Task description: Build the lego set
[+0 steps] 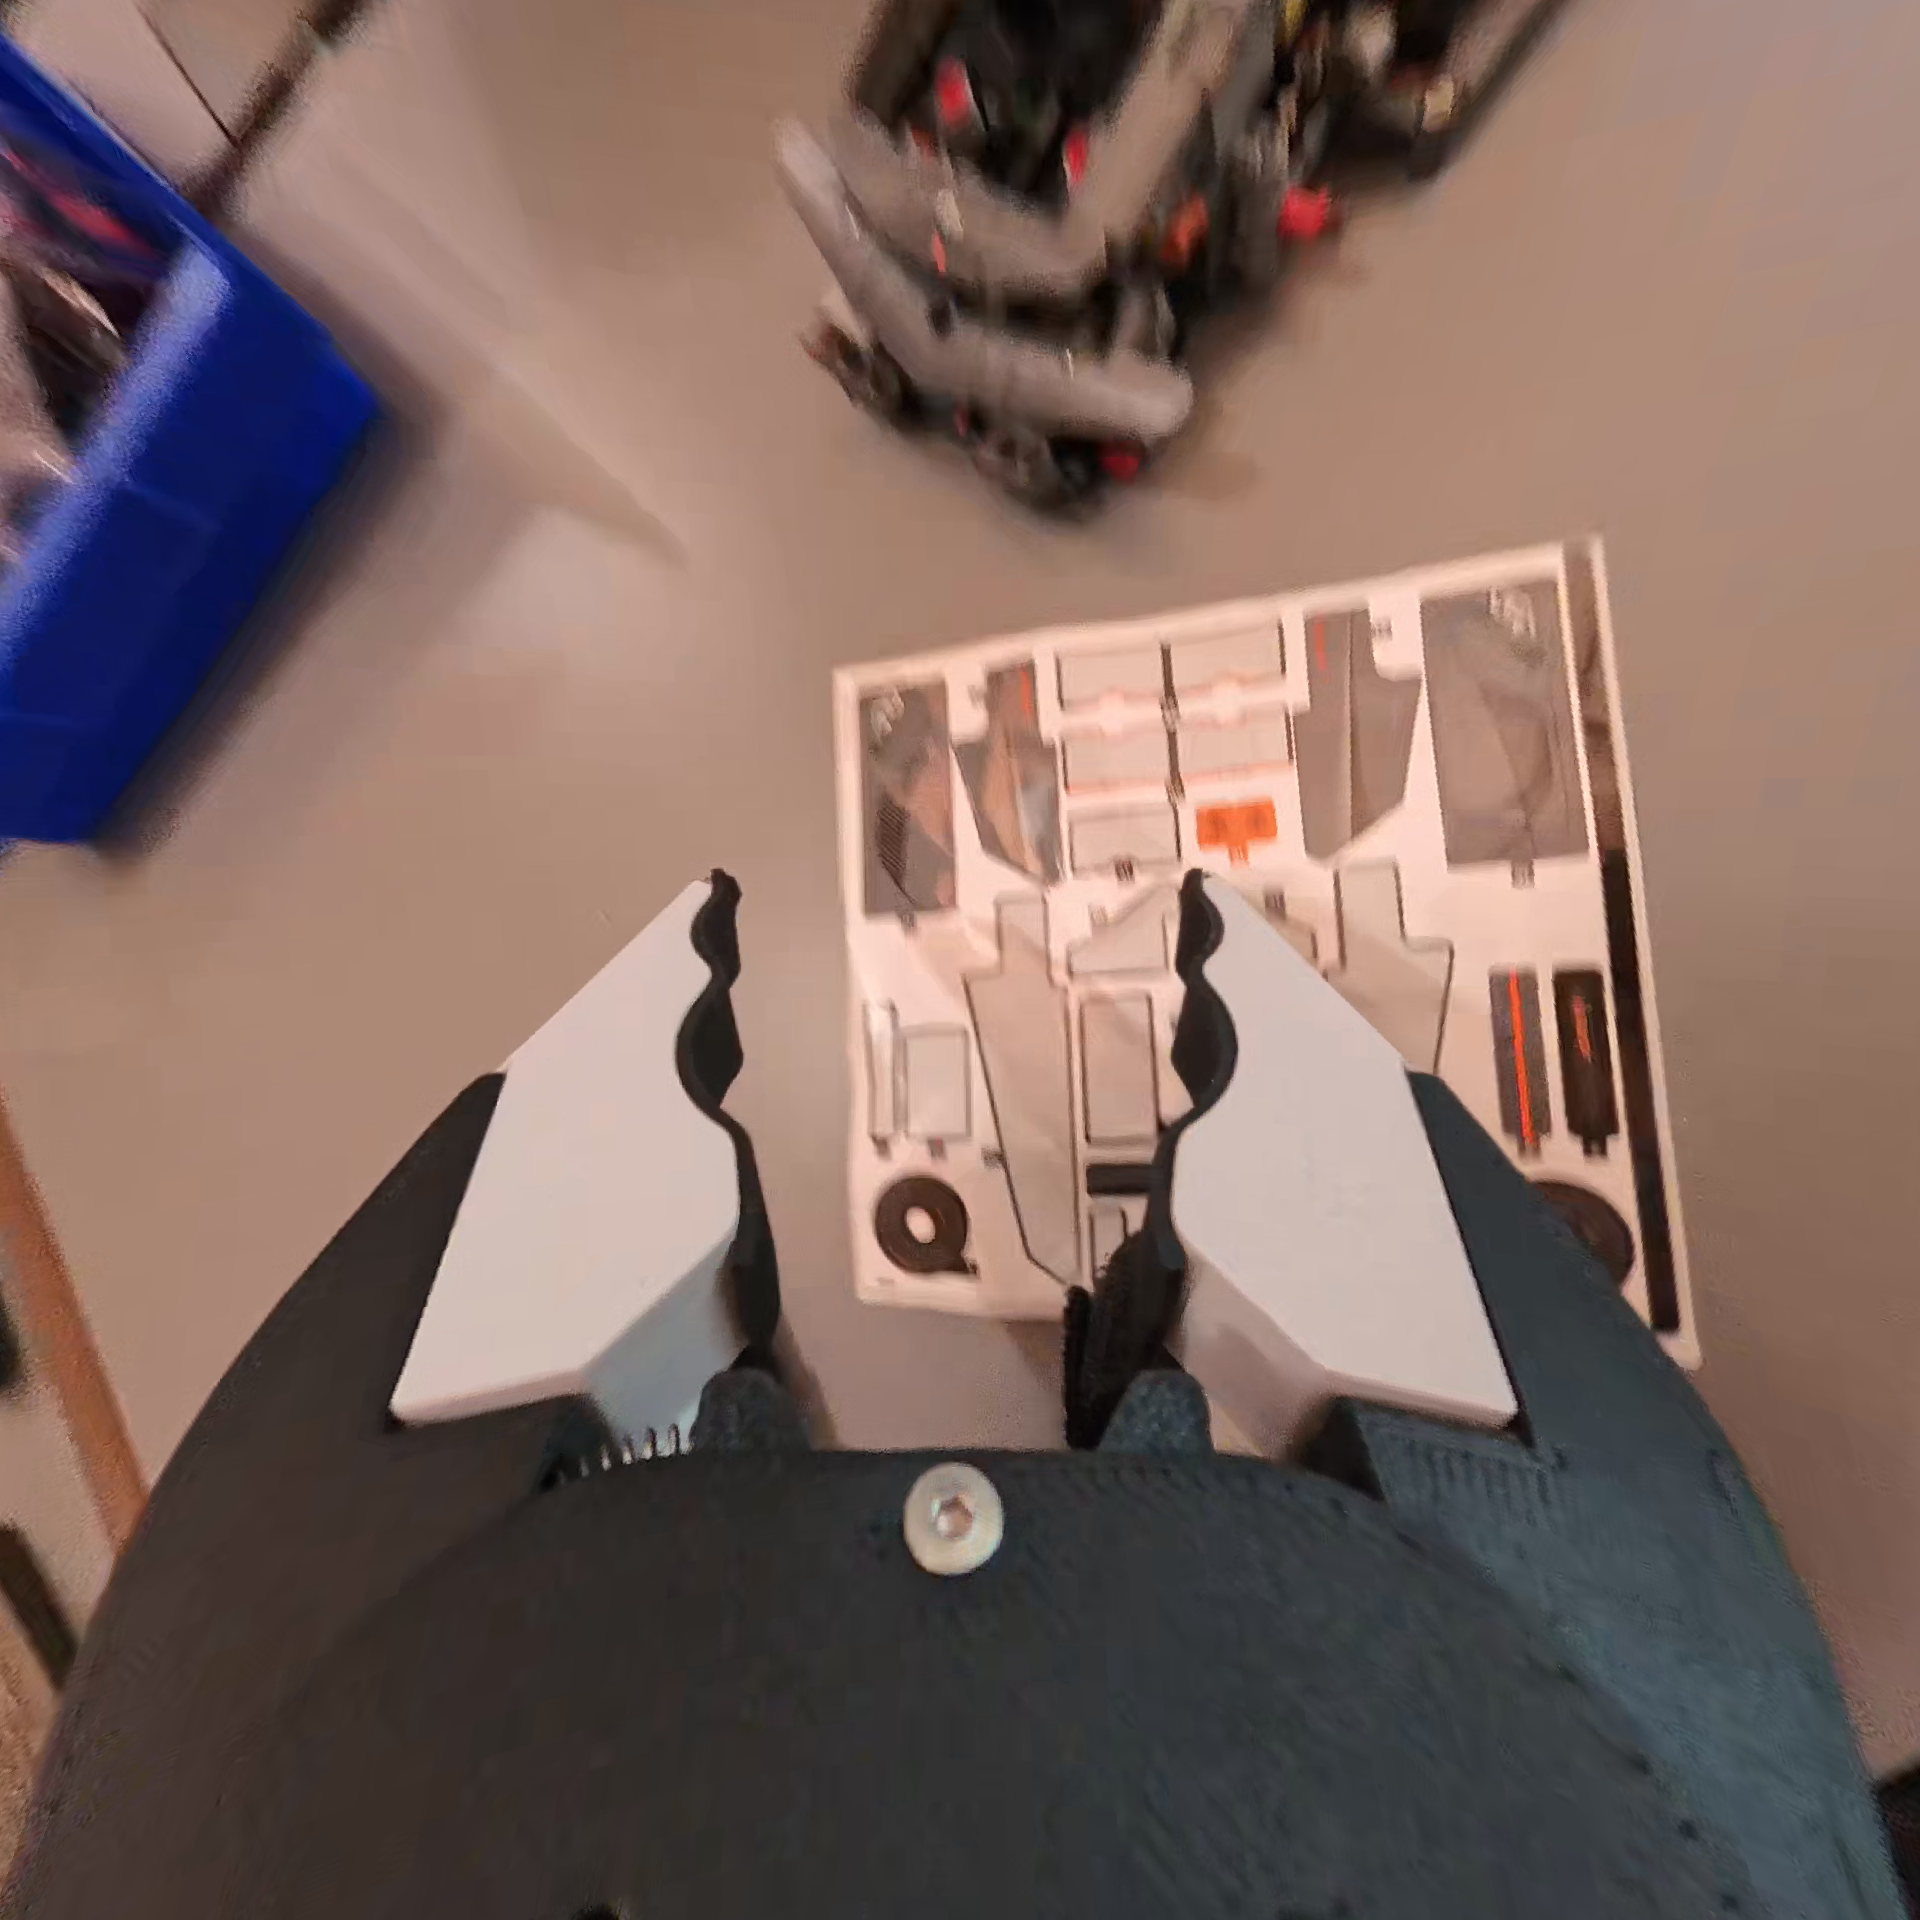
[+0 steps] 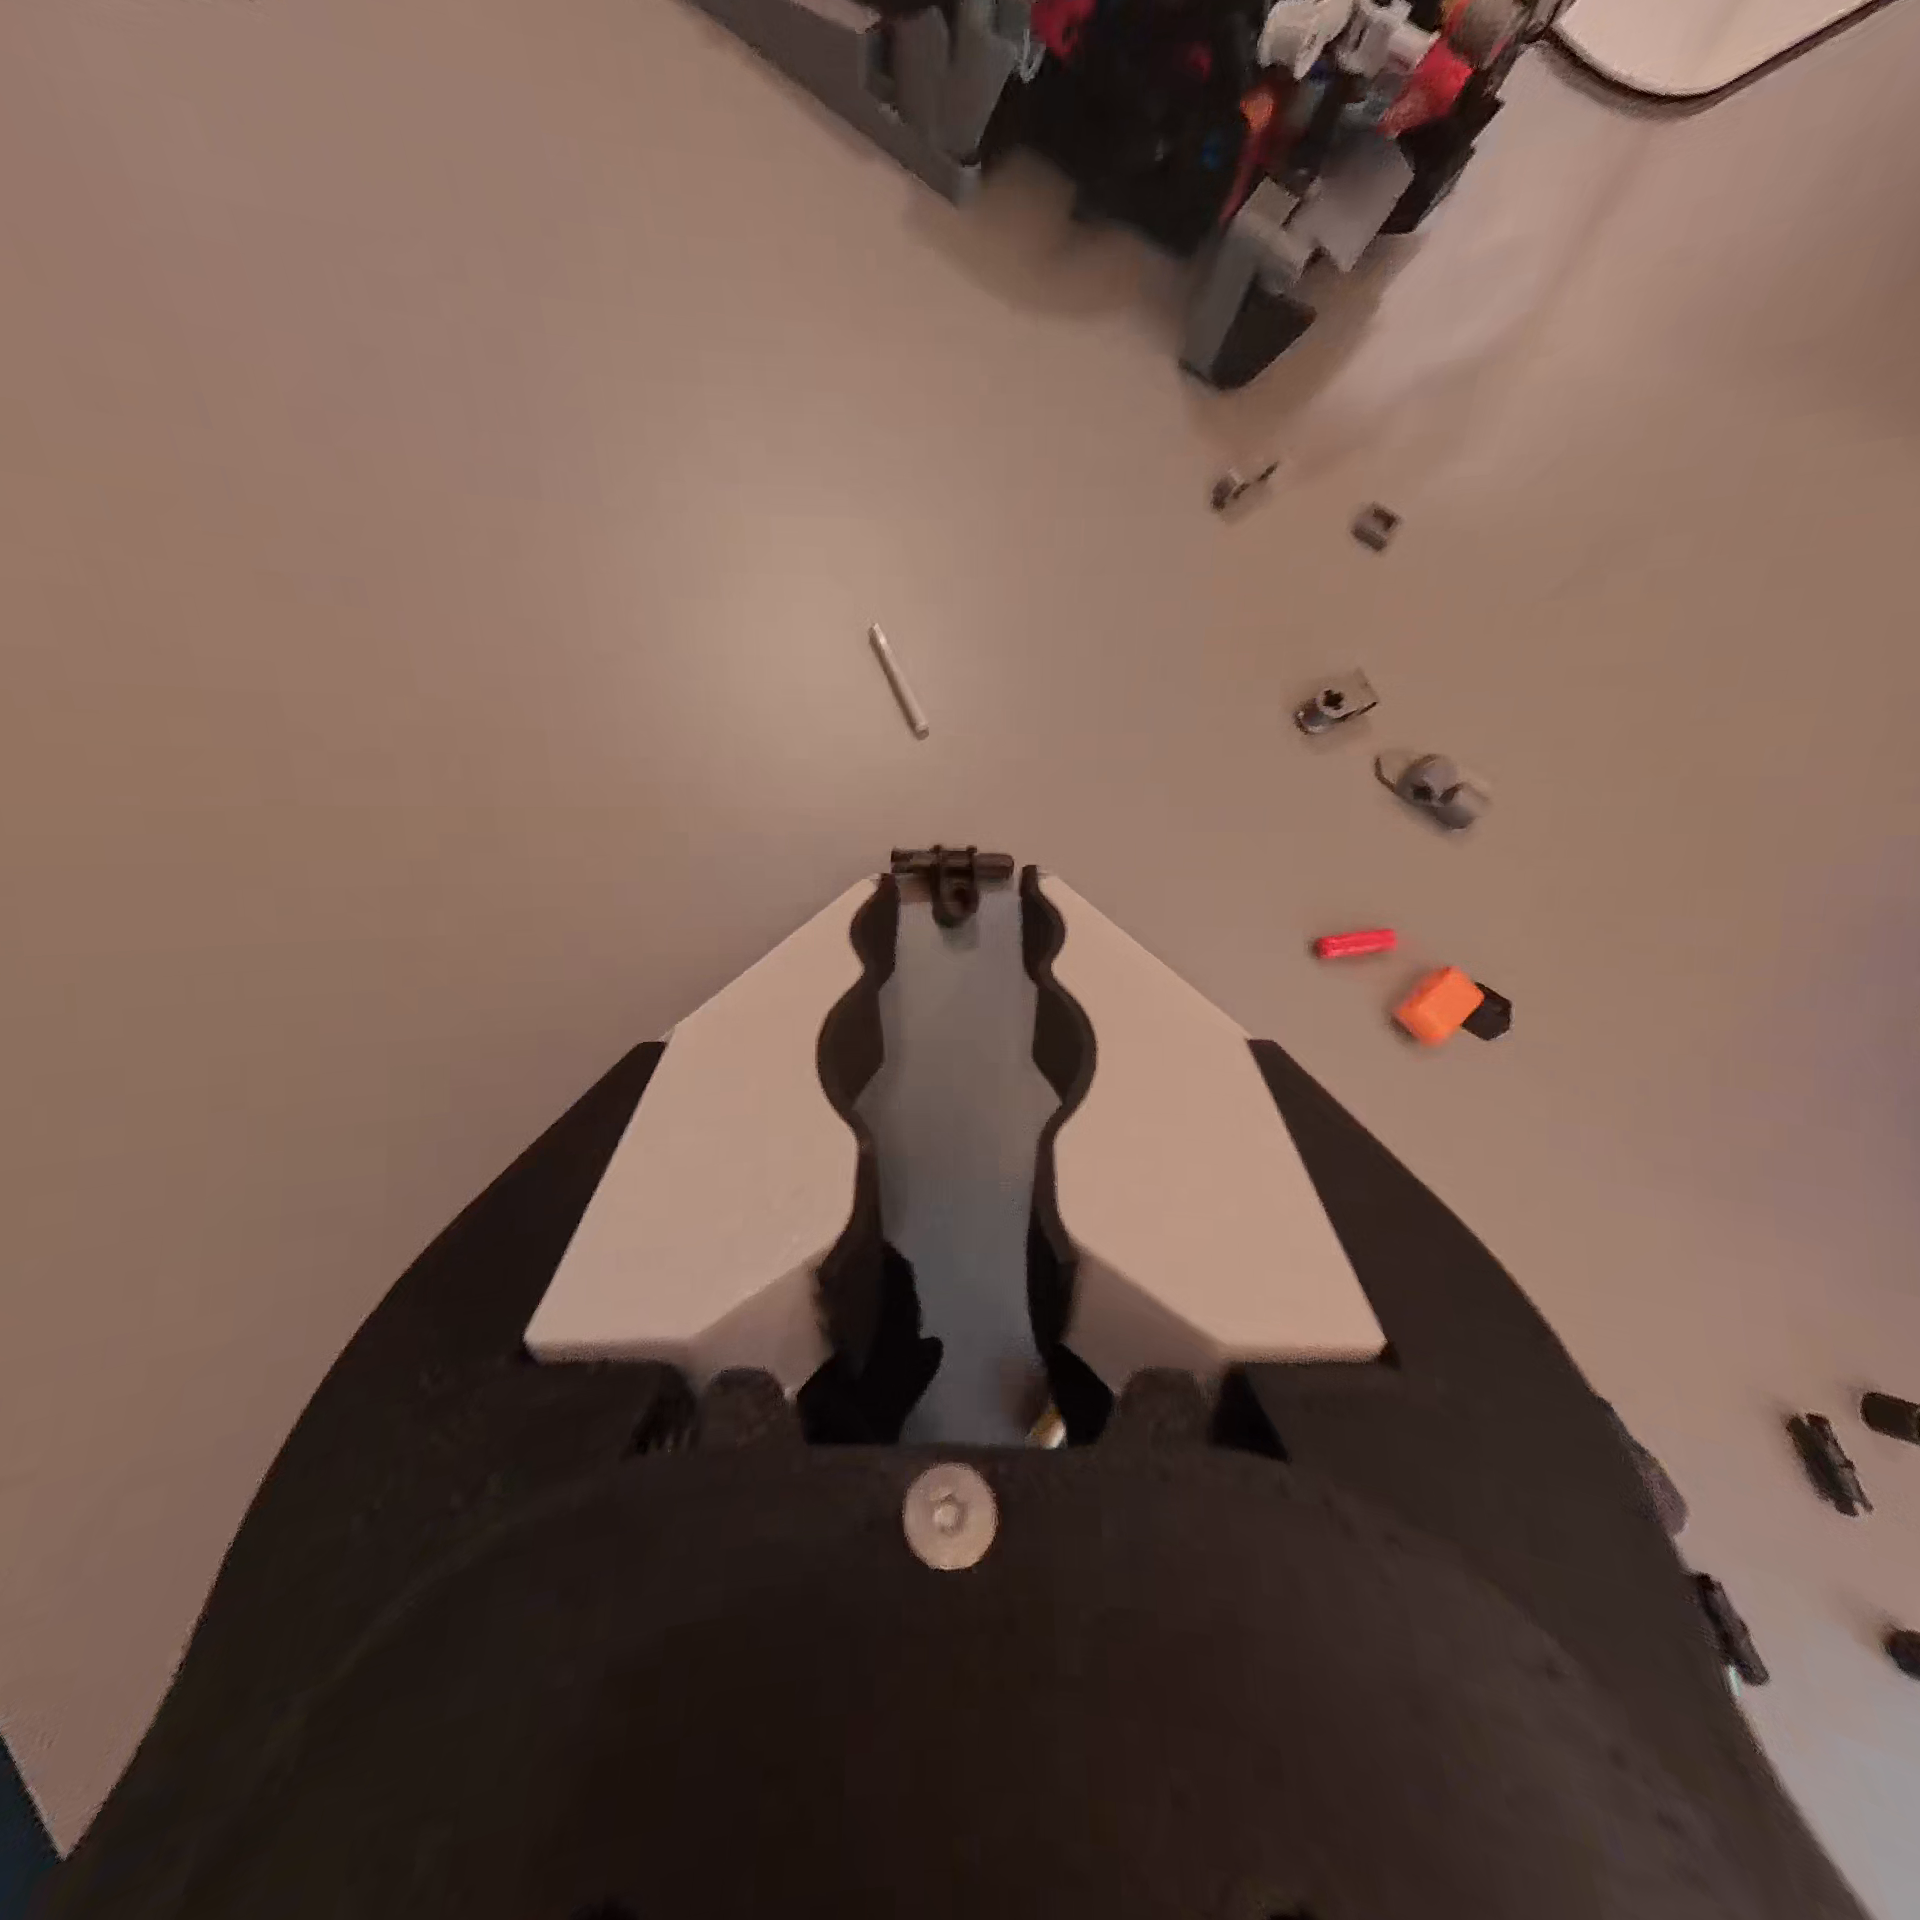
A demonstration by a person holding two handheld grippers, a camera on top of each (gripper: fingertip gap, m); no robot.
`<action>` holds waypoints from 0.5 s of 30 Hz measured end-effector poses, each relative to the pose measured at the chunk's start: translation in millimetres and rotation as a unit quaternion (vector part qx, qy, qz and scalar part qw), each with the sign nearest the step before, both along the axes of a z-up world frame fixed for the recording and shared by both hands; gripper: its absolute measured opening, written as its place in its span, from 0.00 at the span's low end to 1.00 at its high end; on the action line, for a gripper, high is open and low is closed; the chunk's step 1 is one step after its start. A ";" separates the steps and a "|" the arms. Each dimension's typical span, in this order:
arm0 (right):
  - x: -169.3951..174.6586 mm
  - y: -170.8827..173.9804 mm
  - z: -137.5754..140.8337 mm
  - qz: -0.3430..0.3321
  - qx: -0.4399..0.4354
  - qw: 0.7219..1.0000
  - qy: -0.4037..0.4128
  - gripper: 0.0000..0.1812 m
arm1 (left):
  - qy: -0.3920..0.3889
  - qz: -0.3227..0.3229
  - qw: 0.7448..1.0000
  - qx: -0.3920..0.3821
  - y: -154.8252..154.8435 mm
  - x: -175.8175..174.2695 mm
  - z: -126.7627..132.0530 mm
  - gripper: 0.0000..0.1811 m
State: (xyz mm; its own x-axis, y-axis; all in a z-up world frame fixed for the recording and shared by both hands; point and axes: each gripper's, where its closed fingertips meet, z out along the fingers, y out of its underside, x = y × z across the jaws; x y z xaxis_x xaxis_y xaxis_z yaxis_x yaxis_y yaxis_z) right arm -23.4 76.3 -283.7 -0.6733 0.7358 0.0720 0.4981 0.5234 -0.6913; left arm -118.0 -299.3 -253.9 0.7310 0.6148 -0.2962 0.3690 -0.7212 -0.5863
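My left gripper (image 1: 956, 883) is open and empty, held above the table at the left edge of a sticker sheet (image 1: 1247, 935). The partly built grey, black and red lego model (image 1: 1039, 260) lies beyond it, blurred. My right gripper (image 2: 954, 878) is nearly closed on a flat grey piece (image 2: 956, 1143) with a small black connector (image 2: 951, 868) at its tip, held above the bare table. The model also shows in the right wrist view (image 2: 1247, 125) at the top.
A blue bin (image 1: 156, 520) stands at the left. Loose parts lie right of my right gripper: a grey axle (image 2: 899, 681), grey connectors (image 2: 1335, 712), a red pin (image 2: 1356, 943), an orange brick (image 2: 1439, 1003) and black pins (image 2: 1829, 1465). The gap from one gripper's tips to the other's is roughly 40 centimetres.
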 end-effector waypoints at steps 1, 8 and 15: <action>-4.3 1.0 2.5 -0.003 -0.004 1.000 0.005 0.15 | 0.023 -0.006 1.000 0.007 7.8 -7.8 12.6 0.47; -73.5 -9.7 66.0 -0.003 -0.050 0.994 0.100 0.15 | 0.203 -0.136 0.968 0.059 136.2 -74.0 135.6 0.46; -127.3 -16.6 90.4 0.006 -0.081 0.983 0.163 0.15 | 0.328 -0.259 0.909 -0.015 296.6 -142.7 200.8 0.46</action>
